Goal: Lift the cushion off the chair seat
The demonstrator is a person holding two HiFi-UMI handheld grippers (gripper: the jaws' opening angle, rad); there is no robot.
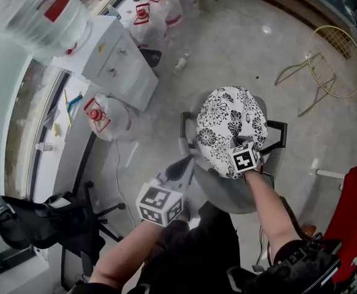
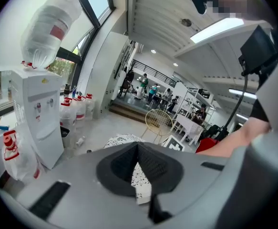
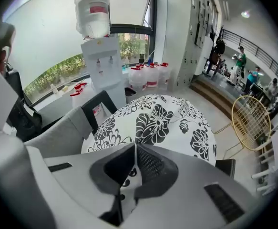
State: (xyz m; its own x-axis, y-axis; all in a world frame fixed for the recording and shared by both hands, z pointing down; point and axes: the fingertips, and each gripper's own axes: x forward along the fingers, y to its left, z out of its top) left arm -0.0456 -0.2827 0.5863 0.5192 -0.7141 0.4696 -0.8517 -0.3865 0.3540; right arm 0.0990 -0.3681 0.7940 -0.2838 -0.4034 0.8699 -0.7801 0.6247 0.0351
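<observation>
The gripper (image 3: 135, 149) at lower centre is clamped on the edge of the floral cushion (image 3: 162, 120) filling mid-frame. A grey chair (image 3: 57, 130) shows at left, a dispenser (image 3: 100, 51) upper left.

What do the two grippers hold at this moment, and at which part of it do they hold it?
The floral cushion. The left gripper and the right gripper each pinch its rim on the side nearest the person.
</observation>
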